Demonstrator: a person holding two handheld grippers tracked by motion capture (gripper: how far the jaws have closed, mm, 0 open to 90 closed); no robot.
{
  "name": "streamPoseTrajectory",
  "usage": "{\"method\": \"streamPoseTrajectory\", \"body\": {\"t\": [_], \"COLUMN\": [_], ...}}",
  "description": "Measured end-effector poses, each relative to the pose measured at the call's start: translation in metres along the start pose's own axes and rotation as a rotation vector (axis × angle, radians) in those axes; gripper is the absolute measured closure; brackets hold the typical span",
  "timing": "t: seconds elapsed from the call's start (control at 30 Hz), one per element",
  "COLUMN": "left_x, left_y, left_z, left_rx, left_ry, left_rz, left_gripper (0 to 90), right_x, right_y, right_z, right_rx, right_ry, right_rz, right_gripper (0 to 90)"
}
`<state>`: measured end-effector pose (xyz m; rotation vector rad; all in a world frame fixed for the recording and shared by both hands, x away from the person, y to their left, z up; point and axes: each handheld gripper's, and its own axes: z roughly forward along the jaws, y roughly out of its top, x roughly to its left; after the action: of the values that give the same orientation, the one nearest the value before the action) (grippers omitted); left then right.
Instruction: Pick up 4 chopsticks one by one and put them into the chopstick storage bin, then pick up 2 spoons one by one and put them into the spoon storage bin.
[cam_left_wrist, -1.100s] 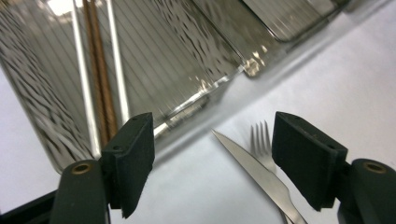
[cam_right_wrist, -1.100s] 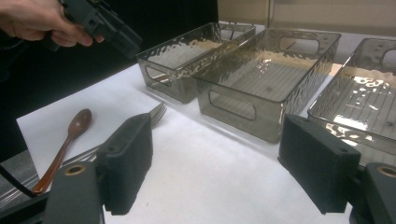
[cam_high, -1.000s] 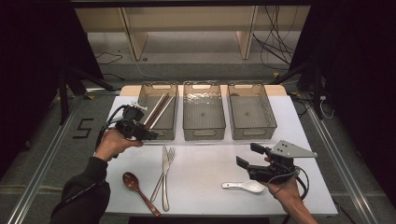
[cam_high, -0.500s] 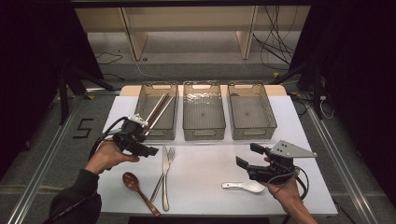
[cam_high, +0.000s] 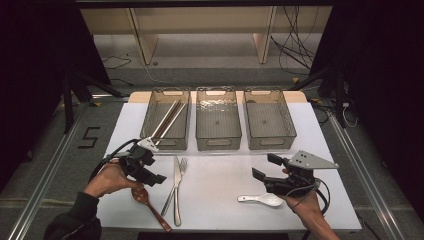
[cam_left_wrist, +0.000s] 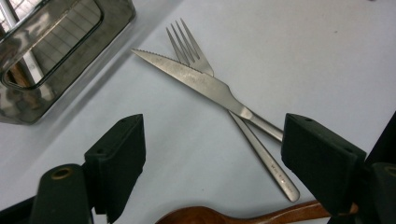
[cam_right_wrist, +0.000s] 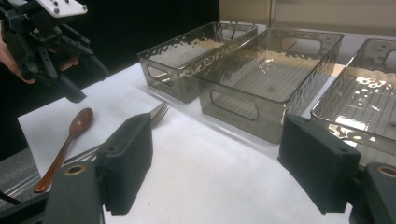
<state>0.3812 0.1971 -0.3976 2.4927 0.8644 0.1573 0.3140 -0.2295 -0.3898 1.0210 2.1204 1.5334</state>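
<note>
My left gripper hovers low over the bowl end of a wooden spoon near the table's front left. Its jaws have just been opening and stand wide with nothing between them. In the left gripper view the wooden spoon lies just below the left gripper, and a knife crosses over a fork beyond. My right gripper is open at the front right, just above a white spoon. In the right gripper view the right gripper holds nothing.
Three clear bins stand in a row at the back: the left bin holds chopsticks, and the middle bin and right bin look empty. The knife and fork lie right of the left gripper.
My left gripper has moved from beside the left bin toward the table's front and down, to over the wooden spoon. The right gripper has stayed still.
</note>
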Motion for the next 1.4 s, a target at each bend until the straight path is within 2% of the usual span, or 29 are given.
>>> {"method": "streamPoseTrajectory", "body": {"t": [0.37, 0.53, 0.8, 1.0, 1.23, 1.4], "left_x": [-0.006, -0.010, -0.013, -0.015, -0.019, -0.024], "left_y": [-0.008, -0.010, -0.011, -0.015, -0.020, -0.023], "left_z": [0.005, 0.008, 0.012, 0.015, 0.020, 0.023], "left_rx": [0.032, 0.064, 0.106, 0.134, 0.171, 0.187], "left_ry": [-0.019, -0.023, -0.033, -0.035, -0.058, -0.053], "left_rz": [0.027, 0.063, 0.099, 0.120, 0.142, 0.167], "left_gripper": [20.9, 20.2, 20.0, 20.0, 20.0, 19.9], "right_x": [-0.002, -0.005, -0.006, -0.004, -0.004, -0.005], "right_y": [-0.001, -0.002, -0.002, -0.002, -0.002, -0.002], "right_z": [0.001, 0.000, -0.002, -0.002, -0.001, -0.001], "right_rx": [0.003, 0.002, 0.002, 0.003, 0.006, 0.003], "right_ry": [-0.002, -0.003, -0.010, -0.013, -0.010, -0.010], "right_rz": [0.006, 0.015, 0.022, 0.019, 0.016, 0.015], "right_gripper": [26.8, 26.8, 26.8, 26.8, 26.8, 26.8]}}
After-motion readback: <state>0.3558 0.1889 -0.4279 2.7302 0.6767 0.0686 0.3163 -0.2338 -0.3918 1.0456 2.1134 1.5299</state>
